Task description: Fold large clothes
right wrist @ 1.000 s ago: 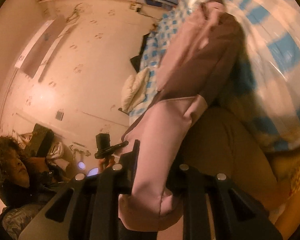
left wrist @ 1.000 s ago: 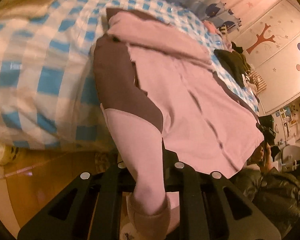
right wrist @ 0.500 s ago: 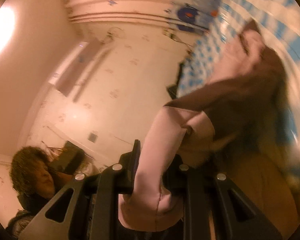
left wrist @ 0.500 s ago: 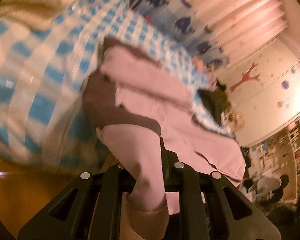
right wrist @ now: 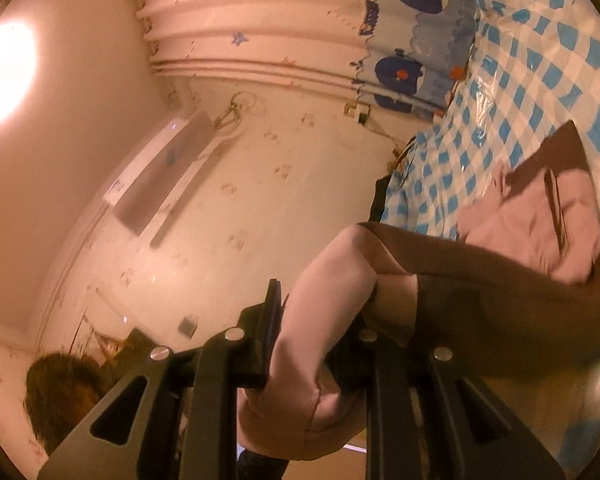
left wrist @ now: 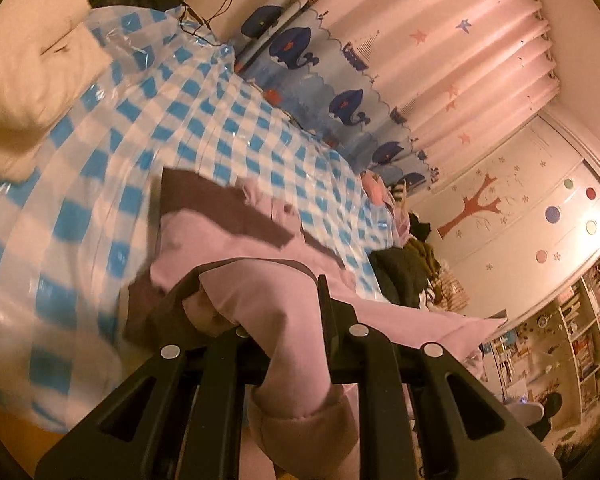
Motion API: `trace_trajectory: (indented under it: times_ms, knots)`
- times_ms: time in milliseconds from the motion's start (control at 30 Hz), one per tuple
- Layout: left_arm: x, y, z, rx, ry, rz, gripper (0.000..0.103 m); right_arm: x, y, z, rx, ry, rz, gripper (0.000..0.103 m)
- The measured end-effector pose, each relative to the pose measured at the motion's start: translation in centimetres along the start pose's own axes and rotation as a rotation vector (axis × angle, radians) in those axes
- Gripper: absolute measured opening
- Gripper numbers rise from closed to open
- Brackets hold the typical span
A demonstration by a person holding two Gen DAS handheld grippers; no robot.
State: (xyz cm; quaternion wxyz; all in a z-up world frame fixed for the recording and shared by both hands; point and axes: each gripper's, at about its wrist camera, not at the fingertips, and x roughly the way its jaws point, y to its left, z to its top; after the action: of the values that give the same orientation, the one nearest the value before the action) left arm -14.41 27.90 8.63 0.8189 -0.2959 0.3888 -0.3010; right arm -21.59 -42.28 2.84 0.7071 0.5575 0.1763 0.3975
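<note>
A pink and brown garment (left wrist: pixel 236 248) lies on a bed with a blue and white checked cover (left wrist: pixel 140 128). My left gripper (left wrist: pixel 284 320) is shut on one pink sleeve cuff, which hangs out below the fingers. The sleeve is lifted off the bed. My right gripper (right wrist: pixel 319 320) is shut on the other pink sleeve of the garment (right wrist: pixel 531 220), with the cuff bunched below the fingers. The brown panel stretches from it toward the bed cover (right wrist: pixel 539 60). The fingertips of both grippers are hidden by cloth.
A cream pillow (left wrist: pixel 24 80) lies at the bed's head. Dark clothes (left wrist: pixel 403 276) are piled at the far end. A whale-print curtain (left wrist: pixel 339 92) runs behind the bed. Shelves (left wrist: pixel 579 340) stand at right. A person's head (right wrist: pixel 68 396) shows low left, below a wall air conditioner (right wrist: pixel 164 168).
Both grippers have risen and tilted up, lifting the sleeves; the views now look across the bed toward the curtain. The garment has bunched toward the bed's middle.
</note>
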Motion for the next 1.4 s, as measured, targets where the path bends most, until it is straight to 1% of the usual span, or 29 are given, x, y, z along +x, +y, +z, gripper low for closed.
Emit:
trace_trajectory:
  times_ms: [133, 267, 367, 467, 500, 567, 667, 700, 767, 833, 867, 933, 1000, 1033, 1067, 1100, 1167, 1200, 1233, 1267, 1300, 1333, 1367, 1400]
  knots:
    - [3.4, 1.1, 3.9, -0.036, -0.009, 0.02, 0.012, 1.8, -2.3, 3.4, 0.038, -0.05, -0.033, 0.022]
    - [7.2, 2.2, 7.2, -0.057, -0.005, 0.05, 0.012, 4.0, -5.3, 7.1, 0.074, -0.081, -0.111, 0.022]
    - [10.2, 3.3, 9.7, -0.085, -0.01, 0.067, 0.012, 5.6, -7.7, 9.5, 0.106, -0.101, -0.149, 0.022]
    - [13.4, 4.8, 11.8, -0.117, -0.018, 0.102, 0.012, 7.2, -10.6, 11.6, 0.147, -0.112, -0.196, 0.023]
    - [14.7, 5.7, 12.3, -0.129, -0.016, 0.126, 0.012, 7.8, -11.7, 12.2, 0.159, -0.114, -0.219, 0.024]
    - [16.9, 7.0, 12.9, -0.151, -0.008, 0.162, 0.012, 8.8, -14.5, 13.2, 0.201, -0.118, -0.262, 0.024]
    - [20.2, 9.3, 13.1, -0.174, 0.006, 0.236, 0.013, 10.0, -18.2, 14.1, 0.248, -0.112, -0.329, 0.024]
    - [21.7, 10.4, 13.1, -0.182, 0.014, 0.272, 0.013, 10.4, -19.6, 14.3, 0.27, -0.108, -0.347, 0.025]
    - [23.8, 11.8, 12.7, -0.174, 0.028, 0.327, 0.017, 10.8, -22.5, 14.6, 0.336, -0.099, -0.374, 0.028]
    - [25.2, 12.7, 12.3, -0.173, 0.036, 0.358, 0.018, 10.9, -24.8, 14.8, 0.401, -0.086, -0.395, 0.029]
    - [25.5, 13.0, 12.3, -0.178, 0.038, 0.362, 0.018, 10.8, -25.2, 14.9, 0.409, -0.083, -0.396, 0.029]
    - [26.2, 13.9, 12.4, -0.207, 0.04, 0.351, 0.019, 10.8, -25.7, 15.4, 0.416, -0.069, -0.402, 0.03]
    - [26.5, 14.5, 12.7, -0.23, 0.046, 0.335, 0.019, 10.6, -25.5, 15.7, 0.423, -0.061, -0.388, 0.035]
    - [26.5, 14.8, 12.9, -0.253, 0.045, 0.315, 0.02, 10.6, -25.5, 16.0, 0.428, -0.059, -0.376, 0.038]
    - [26.4, 15.2, 13.1, -0.283, 0.041, 0.287, 0.023, 10.5, -25.3, 16.0, 0.433, -0.062, -0.363, 0.045]
    - [26.0, 15.7, 13.3, -0.343, 0.029, 0.23, 0.025, 10.5, -25.2, 16.2, 0.44, -0.07, -0.339, 0.049]
    - [25.2, 16.8, 13.4, -0.467, 0.0, 0.114, 0.034, 10.6, -24.9, 16.4, 0.448, -0.092, -0.286, 0.064]
    - [24.8, 17.1, 13.5, -0.528, -0.015, 0.06, 0.037, 10.7, -24.6, 16.4, 0.45, -0.099, -0.271, 0.067]
    - [24.4, 17.0, 13.6, -0.558, -0.026, 0.031, 0.04, 10.6, -24.2, 16.4, 0.453, -0.112, -0.251, 0.073]
    - [24.1, 16.8, 13.7, -0.567, -0.032, 0.015, 0.046, 10.6, -23.7, 16.5, 0.45, -0.125, -0.239, 0.079]
    - [23.7, 16.4, 13.8, -0.586, -0.047, -0.017, 0.05, 10.4, -23.0, 16.7, 0.438, -0.144, -0.236, 0.081]
    - [23.3, 16.0, 14.0, -0.617, -0.067, -0.054, 0.058, 10.2, -22.4, 16.9, 0.425, -0.158, -0.238, 0.086]
    - [23.0, 15.8, 14.1, -0.645, -0.082, -0.076, 0.066, 10.1, -21.6, 17.1, 0.405, -0.169, -0.242, 0.088]
    - [22.7, 15.6, 14.3, -0.665, -0.099, -0.09, 0.07, 10.2, -20.8, 17.3, 0.384, -0.171, -0.255, 0.088]
